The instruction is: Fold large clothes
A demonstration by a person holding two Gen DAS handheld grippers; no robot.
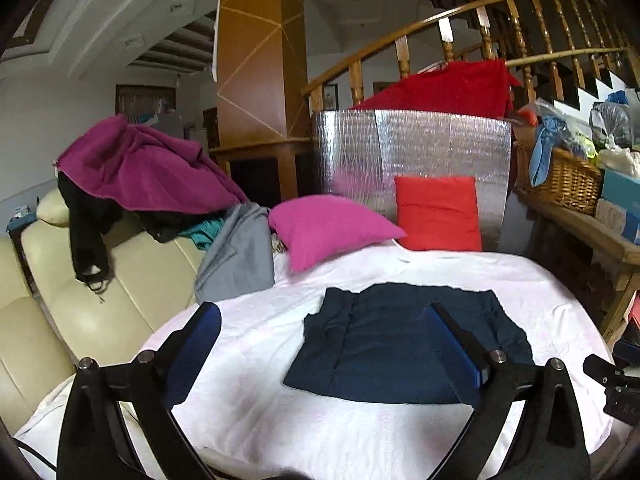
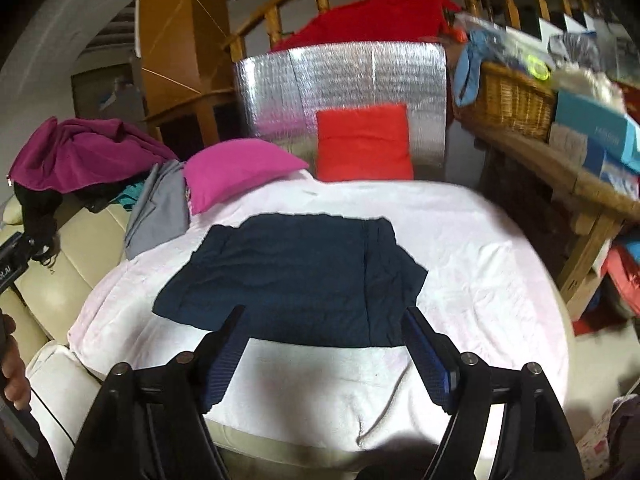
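Navy garment, folded into a rough rectangle, lies flat on the white blanket that covers the cream sofa. Left gripper hangs above the near part of the blanket with its jaws spread wide and nothing between them; in its view the garment lies ahead, its right blue pad overlapping the cloth's near right part in the picture without touching it. Right gripper is likewise wide open and empty, raised clear of the cloth; seen from it, the garment lies just beyond the fingertips, its near edge running across the gap between the jaws. Behind the garment a pink cushion and a red cushion lean near a silver foil panel. Magenta clothing and a grey piece are heaped on the sofa back to the left. A wicker basket stands on a wooden shelf at the right.
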